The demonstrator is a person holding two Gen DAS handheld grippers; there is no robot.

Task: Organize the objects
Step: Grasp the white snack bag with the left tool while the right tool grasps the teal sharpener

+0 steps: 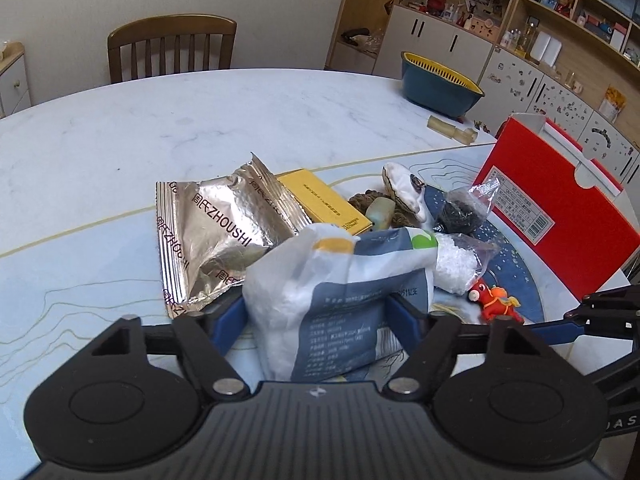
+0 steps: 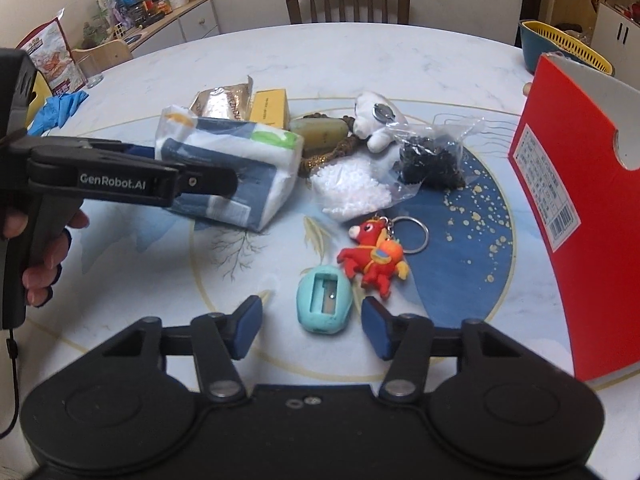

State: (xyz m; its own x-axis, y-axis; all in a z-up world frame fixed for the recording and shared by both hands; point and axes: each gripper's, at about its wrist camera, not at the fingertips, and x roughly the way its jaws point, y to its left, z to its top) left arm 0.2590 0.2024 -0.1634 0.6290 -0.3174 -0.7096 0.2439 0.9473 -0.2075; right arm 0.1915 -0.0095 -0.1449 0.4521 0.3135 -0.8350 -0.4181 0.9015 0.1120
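Observation:
A white and blue packet (image 1: pixel 340 300) lies on the patterned mat (image 1: pixel 80 280), and my left gripper (image 1: pixel 316 312) is shut on its near end, one blue pad pressing each side. The right wrist view shows that gripper's fingers (image 2: pixel 200 180) clamped on the packet (image 2: pixel 240 160) from the left. My right gripper (image 2: pixel 312 326) is open low over the mat, with a teal pencil sharpener (image 2: pixel 324 304) between its pads and a gap on both sides. A red horse keychain (image 2: pixel 372 260) lies just beyond the sharpener.
Behind the packet sit a silver foil pouch (image 1: pixel 216 236), a yellow box (image 1: pixel 324 200), a white plush toy (image 1: pixel 404 188), a bag of dark bits (image 1: pixel 464 212) and a bag of white beads (image 1: pixel 456 264). A red box (image 2: pixel 580 200) stands upright at right. A blue basket (image 1: pixel 440 84) is far back.

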